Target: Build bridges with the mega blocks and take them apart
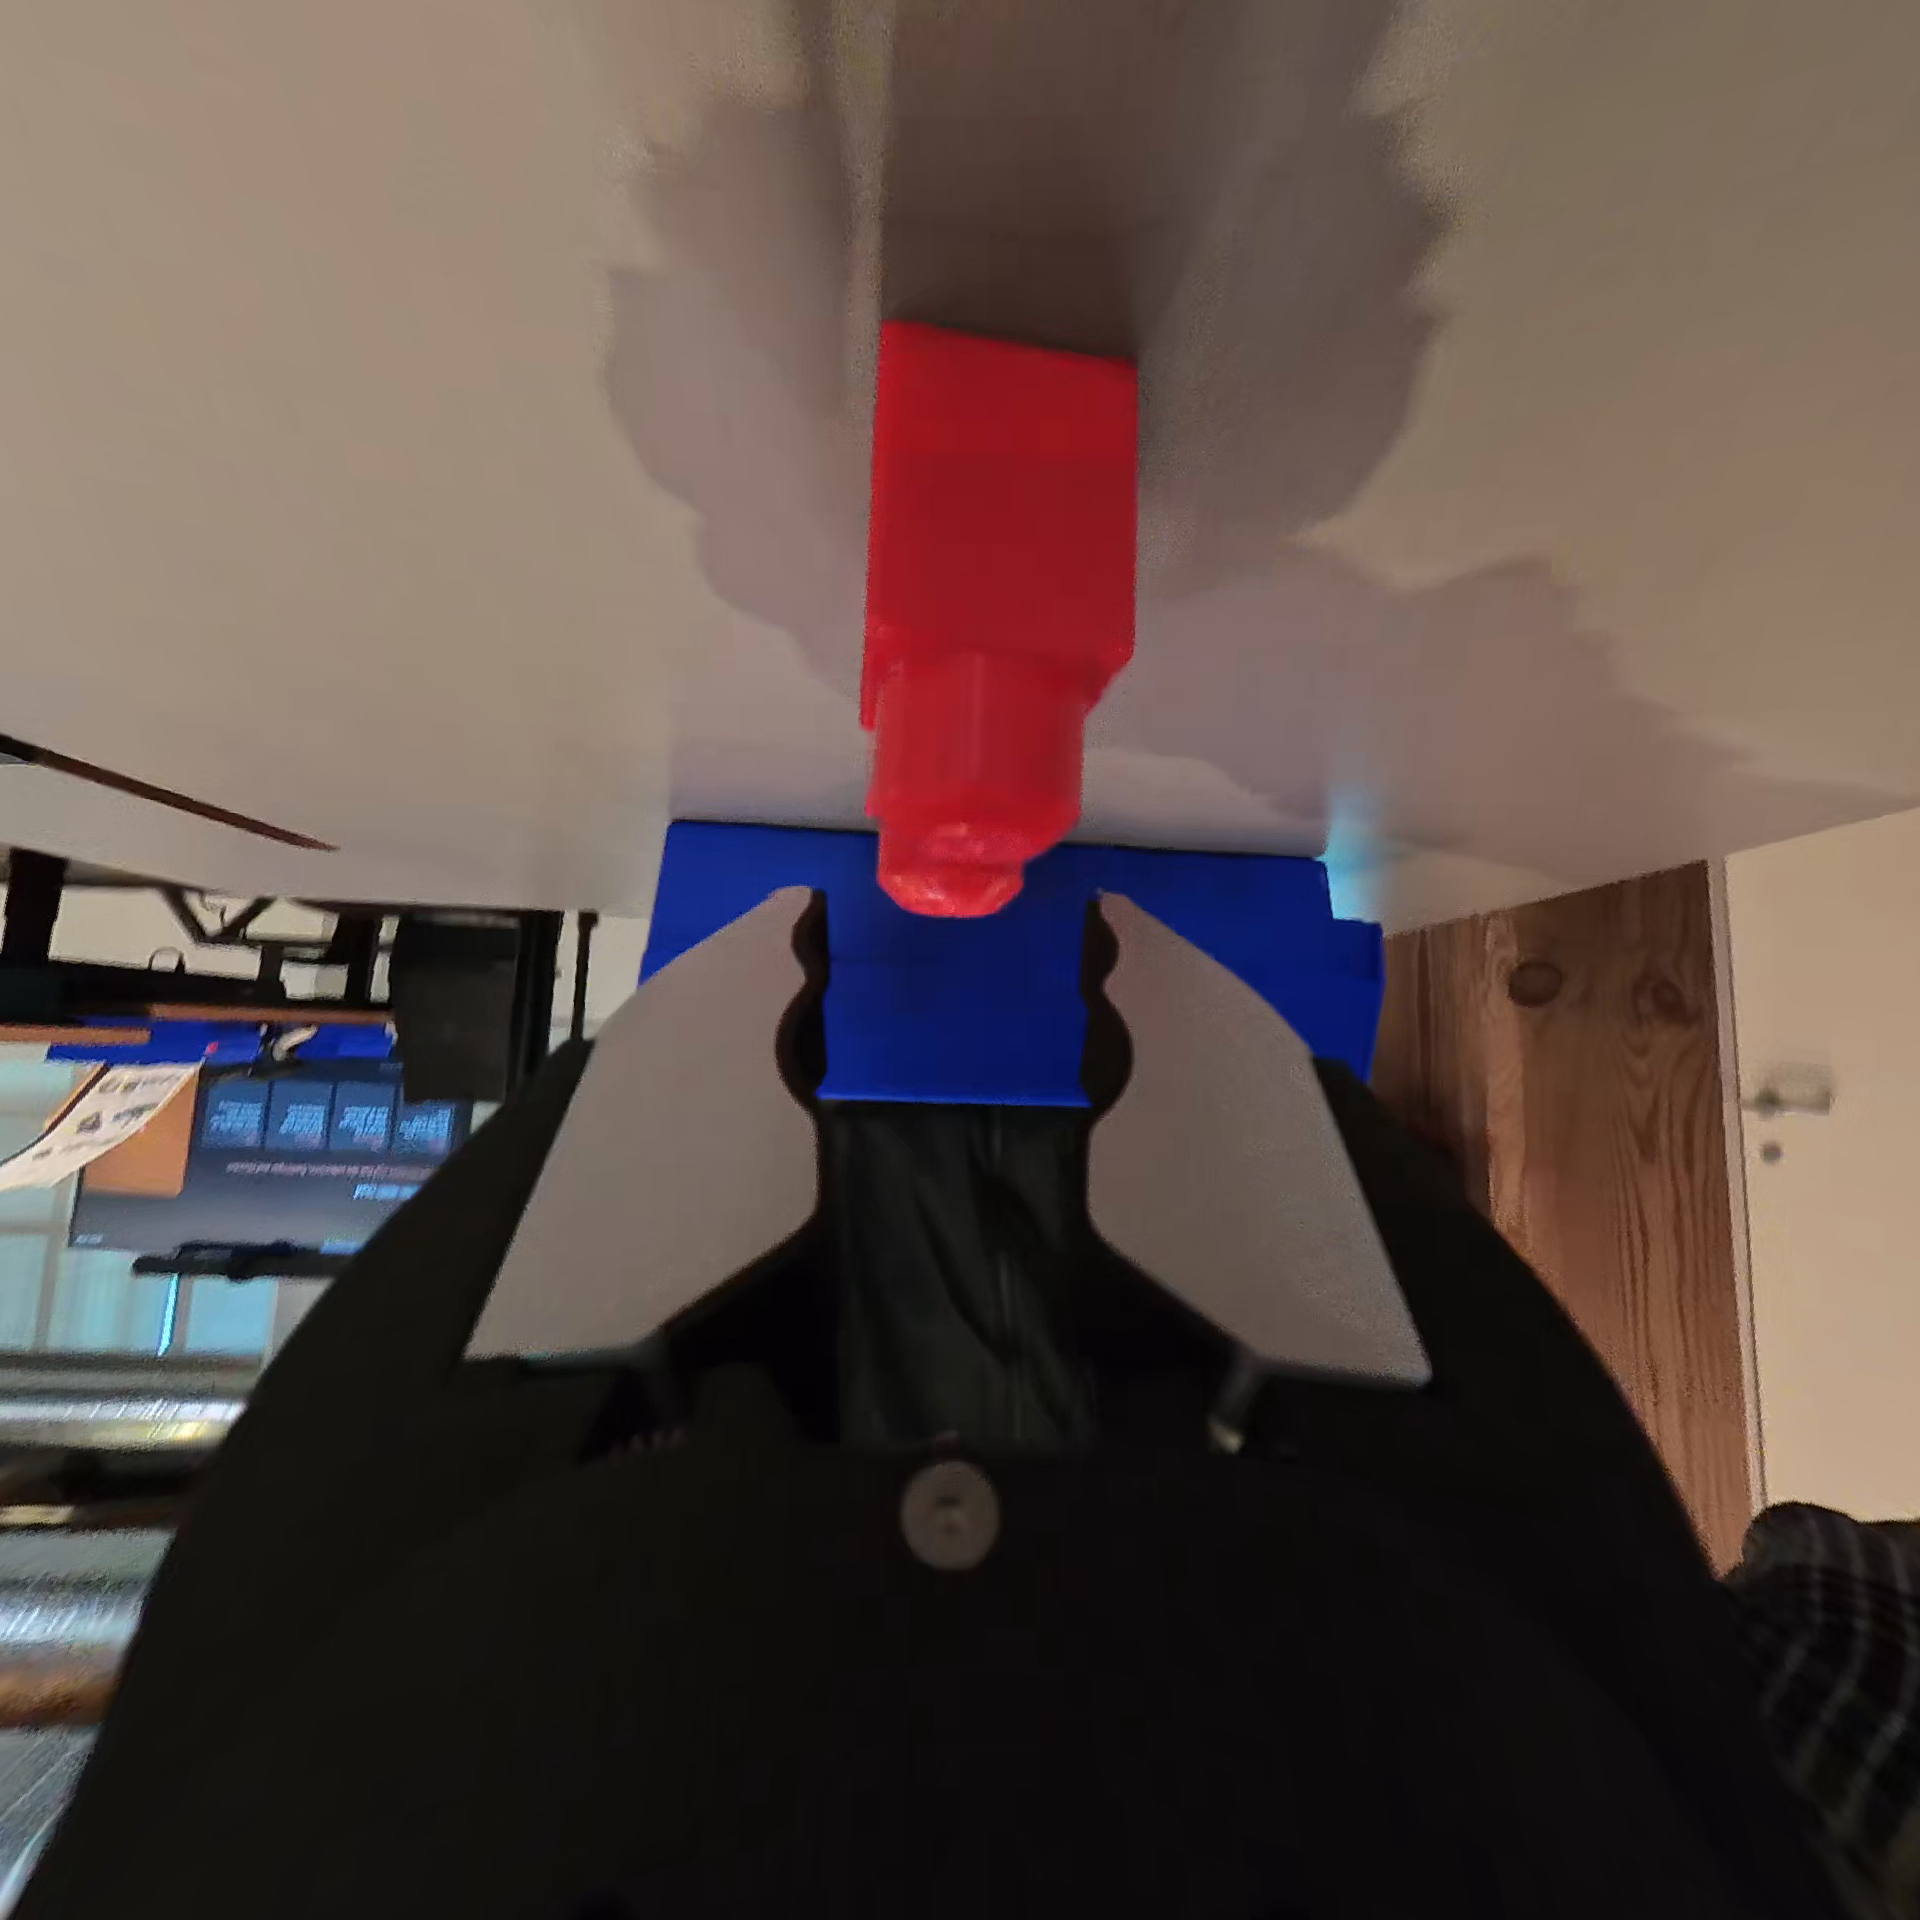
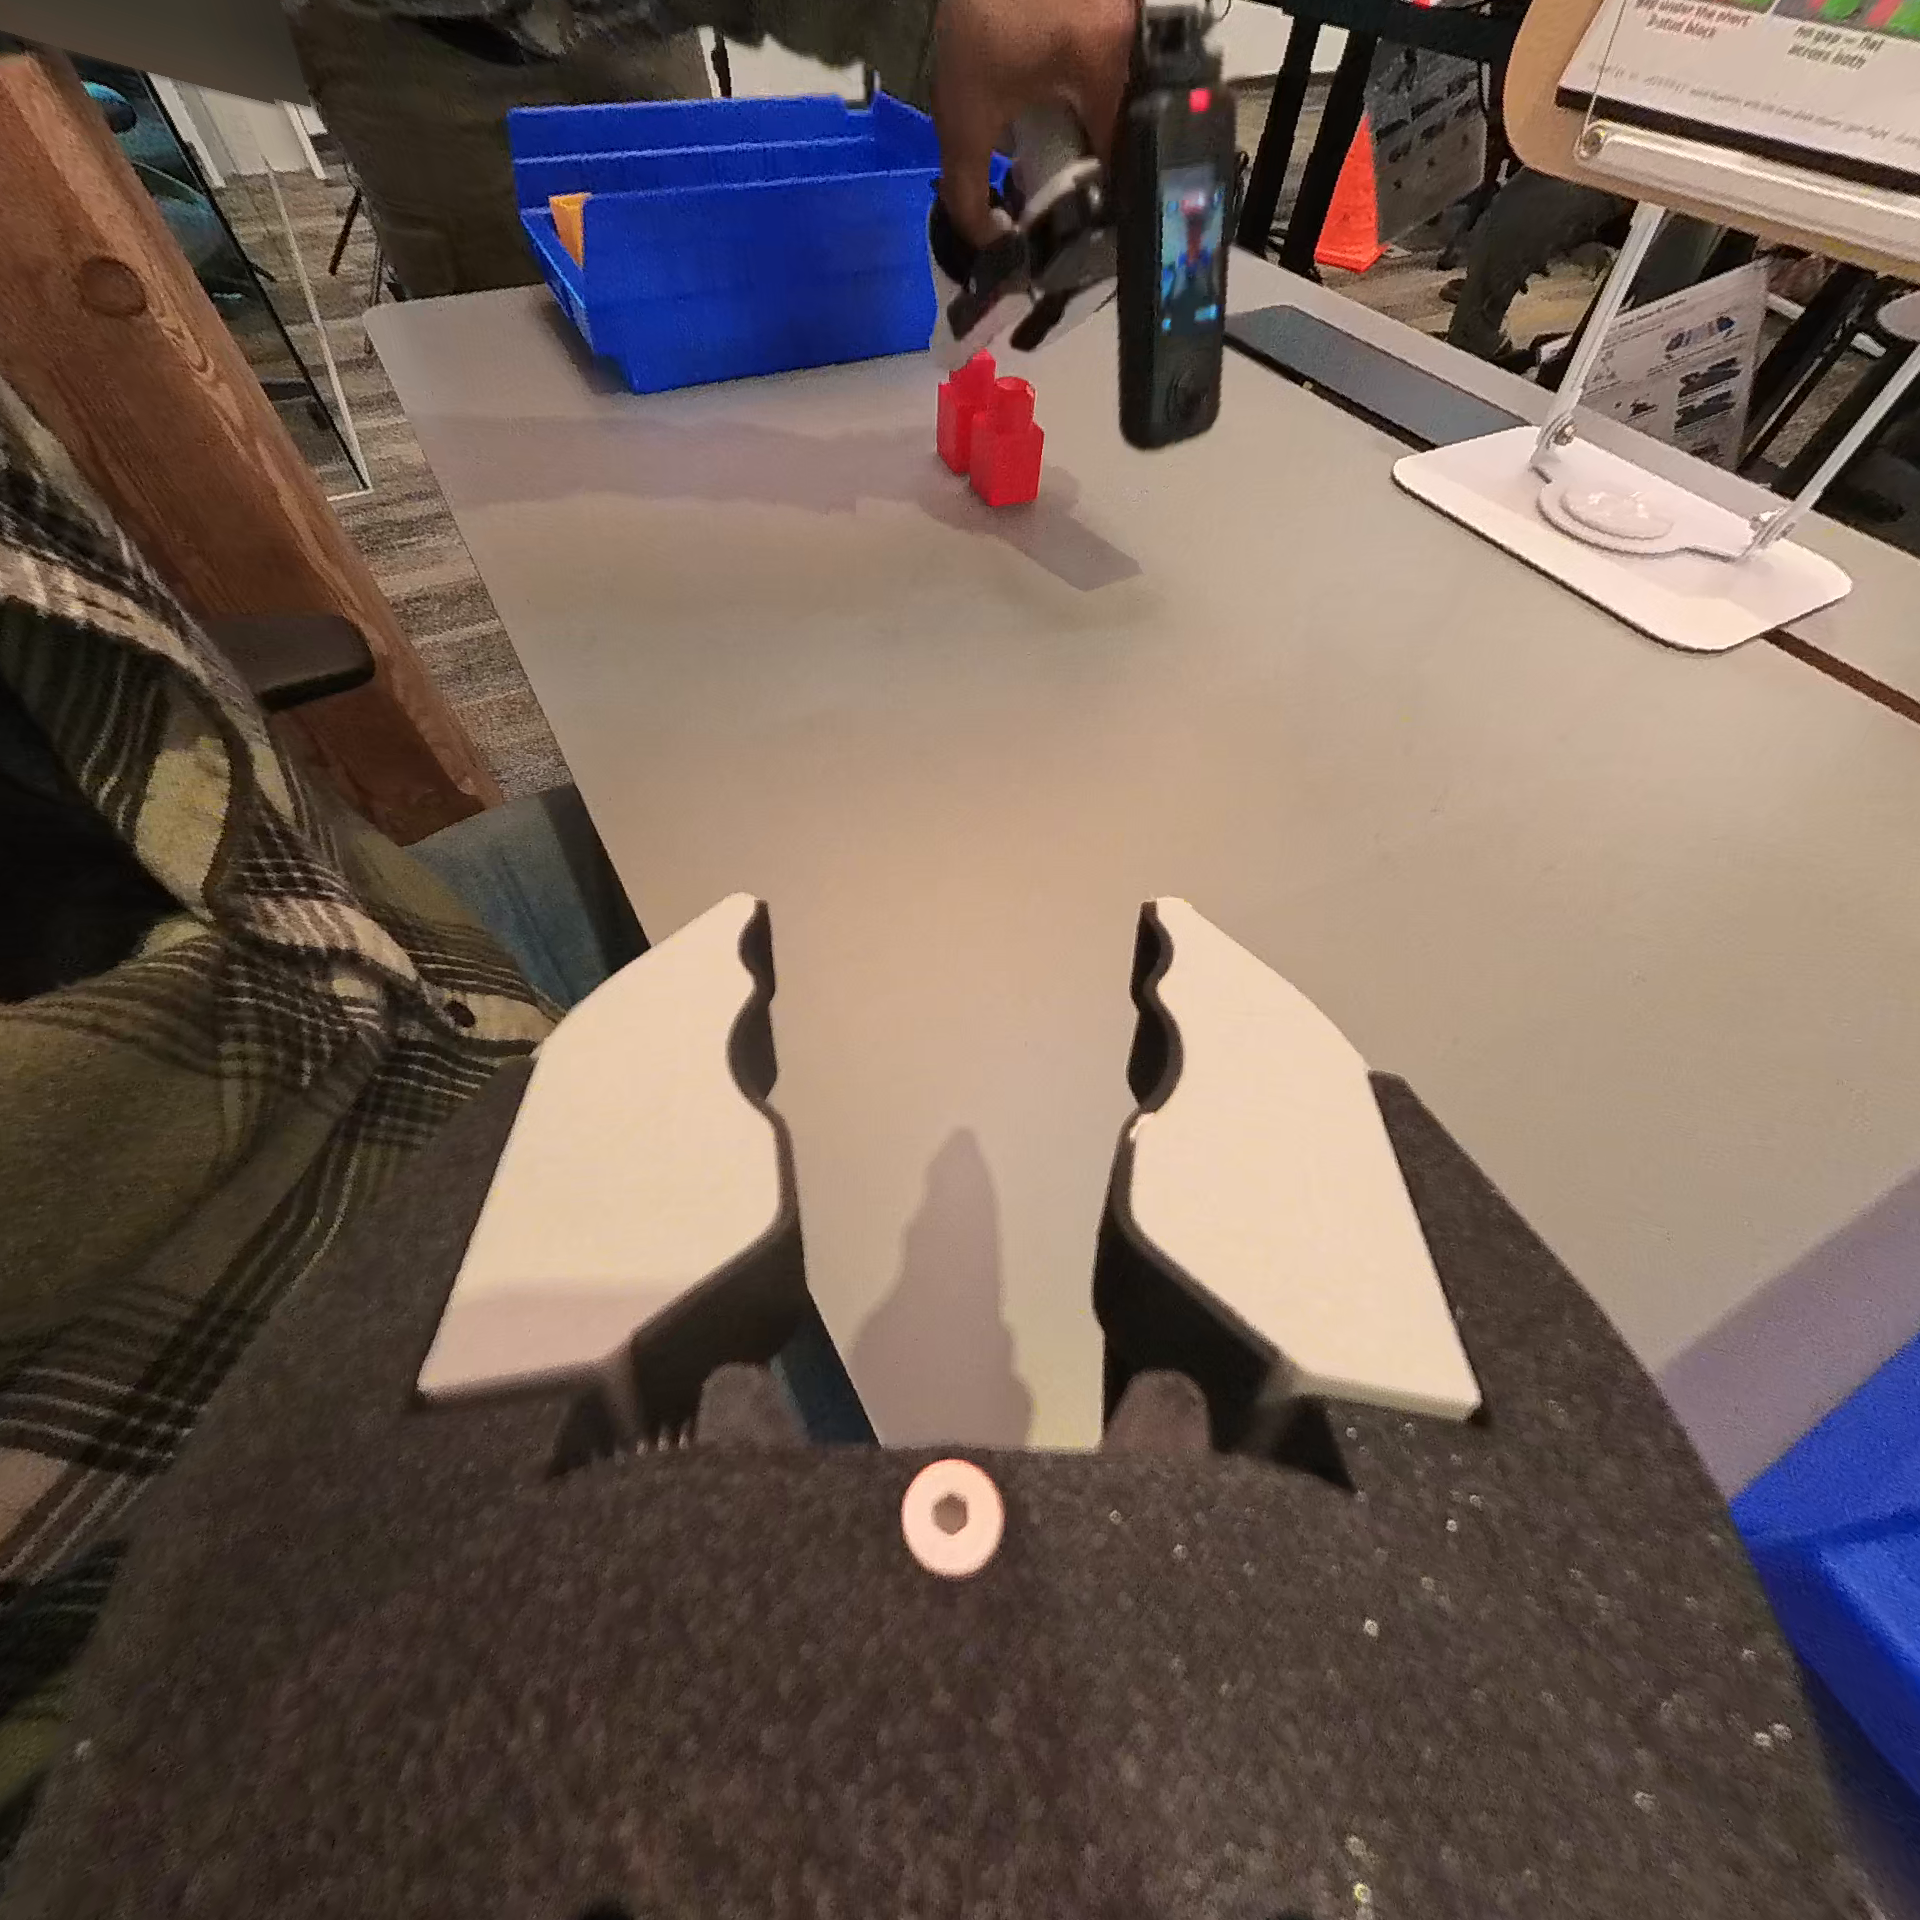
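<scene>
In the left wrist view, the left gripper (image 1: 951, 914) is hanging upside down over the table (image 1: 312, 416), its jaws parted and empty just above a red block (image 1: 997, 499); a blue bin (image 1: 1226, 914) is lying behind. In the right wrist view, the right gripper (image 2: 954, 914) is hovering low, its jaws wide and empty, well short of the red blocks (image 2: 992, 431).

Printed sign (image 2: 1756, 62) on a stand at one o'clock, leaflet (image 2: 1683, 374) behind it at two o'clock, lit screen (image 1: 301, 1153) with text at nine o'clock, paper tag (image 1: 94, 1122) beside it
</scene>
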Demonstrator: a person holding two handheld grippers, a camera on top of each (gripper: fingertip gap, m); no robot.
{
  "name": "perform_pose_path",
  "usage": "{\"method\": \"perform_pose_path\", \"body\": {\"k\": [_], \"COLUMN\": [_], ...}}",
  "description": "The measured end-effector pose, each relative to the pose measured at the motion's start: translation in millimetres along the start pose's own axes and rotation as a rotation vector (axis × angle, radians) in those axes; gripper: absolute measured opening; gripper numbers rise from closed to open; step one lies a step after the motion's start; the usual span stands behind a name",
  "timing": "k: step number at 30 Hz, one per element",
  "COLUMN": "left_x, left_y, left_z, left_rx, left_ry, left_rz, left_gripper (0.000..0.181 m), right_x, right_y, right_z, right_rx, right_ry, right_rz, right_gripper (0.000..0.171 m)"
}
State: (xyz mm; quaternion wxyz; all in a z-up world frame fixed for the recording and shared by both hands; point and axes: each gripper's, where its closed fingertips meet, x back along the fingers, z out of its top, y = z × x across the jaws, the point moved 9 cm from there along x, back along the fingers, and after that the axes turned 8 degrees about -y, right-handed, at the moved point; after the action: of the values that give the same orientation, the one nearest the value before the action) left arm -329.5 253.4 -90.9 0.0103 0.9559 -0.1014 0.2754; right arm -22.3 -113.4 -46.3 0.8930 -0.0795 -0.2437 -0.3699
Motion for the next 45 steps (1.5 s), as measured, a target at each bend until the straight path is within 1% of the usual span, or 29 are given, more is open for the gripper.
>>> {"method": "perform_pose_path", "body": {"k": [1, 3, 6, 9, 11, 12, 14, 16, 19, 20, 25, 31, 36, 40, 45], "left_x": [1.4, 1.6, -5.9, -21.0, -36.0, -44.6, -60.4, -73.6, -87.8, -89.9, -94.2, -94.8, -91.6, -89.9, -86.9], "left_y": [-1.1, -4.1, -8.0, -5.6, -1.3, 2.2, 10.0, 16.0, 18.8, 18.4, 13.3, 7.1, 5.3, 5.5, 4.2], "left_z": [-7.4, -25.8, -56.7, -82.5, -92.1, -93.4, -91.0, -85.4, -75.8, -73.7, -67.7, -58.0, -50.8, -46.2, -44.1], "left_rx": [0.012, 0.056, 0.134, 0.216, 0.282, 0.307, 0.343, 0.362, 0.357, 0.348, 0.295, 0.245, 0.212, 0.185, 0.195], "left_ry": [0.061, 0.239, 0.603, 0.974, 1.140, 1.180, 1.201, 1.185, 1.136, 1.142, 1.183, 1.141, 1.140, 1.113, 1.112], "left_rz": [-0.007, -0.063, -0.187, -0.264, -0.281, -0.275, -0.241, -0.193, -0.182, -0.186, -0.190, -0.165, -0.159, -0.148, -0.155], "left_gripper": [0.050, 0.055, 0.063, 0.060, 0.058, 0.058, 0.061, 0.061, 0.061, 0.061, 0.059, 0.061, 0.057, 0.037, 0.037], "right_x": [0.7, 2.8, 6.2, 7.4, 6.5, 5.8, 4.4, 3.3, 1.1, 0.0, -5.0, -6.3, -4.8, -4.3, -5.3], "right_y": [-0.1, -0.2, 0.4, 1.7, 2.4, 2.6, 3.0, 3.4, 3.7, 3.6, 1.7, 0.6, 0.5, 0.7, 0.4], "right_z": [-0.2, -1.5, -4.2, -5.2, -4.5, -3.7, -1.2, 2.6, 8.8, 10.6, 14.2, 14.0, 12.6, 12.6, 11.5], "right_rx": [0.001, -0.003, -0.010, -0.015, -0.012, -0.010, -0.002, 0.007, 0.025, 0.028, 0.039, 0.035, 0.029, 0.030, 0.028], "right_ry": [0.000, 0.003, 0.012, 0.021, 0.019, 0.017, 0.012, 0.011, 0.007, 0.006, -0.007, -0.014, -0.017, -0.016, -0.020], "right_rz": [-0.003, -0.007, -0.016, -0.018, -0.014, -0.011, -0.006, -0.002, 0.004, 0.008, 0.017, 0.017, 0.008, 0.003, 0.004], "right_gripper": [0.066, 0.066, 0.066, 0.066, 0.066, 0.066, 0.066, 0.066, 0.066, 0.066, 0.066, 0.066, 0.066, 0.065, 0.065]}}
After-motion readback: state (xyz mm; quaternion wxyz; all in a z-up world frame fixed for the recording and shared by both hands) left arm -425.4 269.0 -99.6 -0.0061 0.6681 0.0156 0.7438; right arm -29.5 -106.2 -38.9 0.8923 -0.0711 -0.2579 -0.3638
